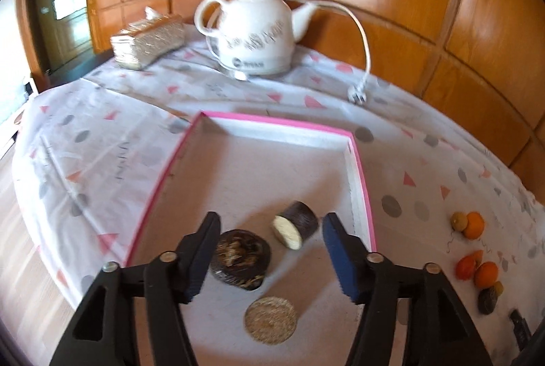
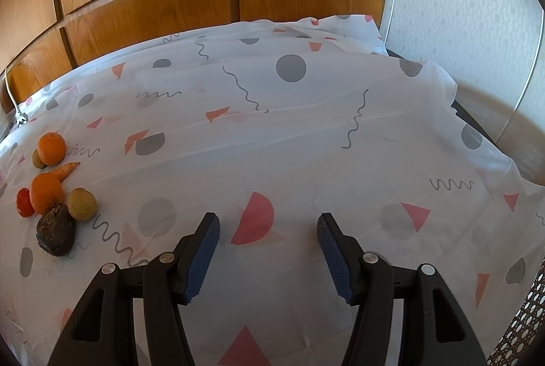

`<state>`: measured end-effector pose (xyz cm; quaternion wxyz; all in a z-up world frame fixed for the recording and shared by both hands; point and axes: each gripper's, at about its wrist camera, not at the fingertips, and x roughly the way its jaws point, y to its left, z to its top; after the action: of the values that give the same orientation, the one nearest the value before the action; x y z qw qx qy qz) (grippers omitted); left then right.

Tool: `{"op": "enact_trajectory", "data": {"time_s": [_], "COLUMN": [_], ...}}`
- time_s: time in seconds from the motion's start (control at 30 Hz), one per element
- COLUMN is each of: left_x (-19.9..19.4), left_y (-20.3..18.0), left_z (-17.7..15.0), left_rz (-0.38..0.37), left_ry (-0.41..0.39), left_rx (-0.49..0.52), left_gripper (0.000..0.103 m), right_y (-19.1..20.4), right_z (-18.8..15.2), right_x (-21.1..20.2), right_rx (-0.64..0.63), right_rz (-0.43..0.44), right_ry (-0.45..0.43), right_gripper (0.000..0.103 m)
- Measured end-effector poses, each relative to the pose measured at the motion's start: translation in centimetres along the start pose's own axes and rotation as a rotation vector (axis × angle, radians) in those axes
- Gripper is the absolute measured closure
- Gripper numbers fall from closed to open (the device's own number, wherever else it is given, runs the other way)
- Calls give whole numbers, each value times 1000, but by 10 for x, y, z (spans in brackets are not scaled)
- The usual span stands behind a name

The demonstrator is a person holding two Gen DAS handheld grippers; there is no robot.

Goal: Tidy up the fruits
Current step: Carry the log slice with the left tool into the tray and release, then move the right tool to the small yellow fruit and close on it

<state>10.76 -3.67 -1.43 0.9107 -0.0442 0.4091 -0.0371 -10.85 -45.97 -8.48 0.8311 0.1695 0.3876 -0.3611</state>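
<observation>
Meanwhile, your left gripper hung open over the pink-rimmed white tray, three cut dark-skinned fruit pieces lying inside, your right gripper gaped empty above the patterned tabletop, round oranges clustered far left.

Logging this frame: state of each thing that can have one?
left tongs: open, empty, over the tray
right tongs: open, empty, over bare cloth
pink-rimmed tray: holds three pieces
kettle: lid on, unplugged
plug: loose on the cloth
loose produce: clustered on the cloth, outside the tray
</observation>
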Motion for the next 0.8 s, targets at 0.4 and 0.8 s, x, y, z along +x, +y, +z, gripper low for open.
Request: {"op": "enact_trajectory", "data": {"time_s": [0.4, 0.8], "left_x": [-29, -43], "left_y": [53, 87], "left_z": [-28, -60], "left_rz": [98, 140], "left_ry": [-15, -1], "left_rx": [-118, -200], "left_gripper": [25, 23], "right_y": [1, 7], "right_z": [-1, -2], "right_x": [0, -3], "right_rx": [1, -19], "right_rz": [0, 8], "right_ry": [2, 14], "right_gripper": [42, 42]}}
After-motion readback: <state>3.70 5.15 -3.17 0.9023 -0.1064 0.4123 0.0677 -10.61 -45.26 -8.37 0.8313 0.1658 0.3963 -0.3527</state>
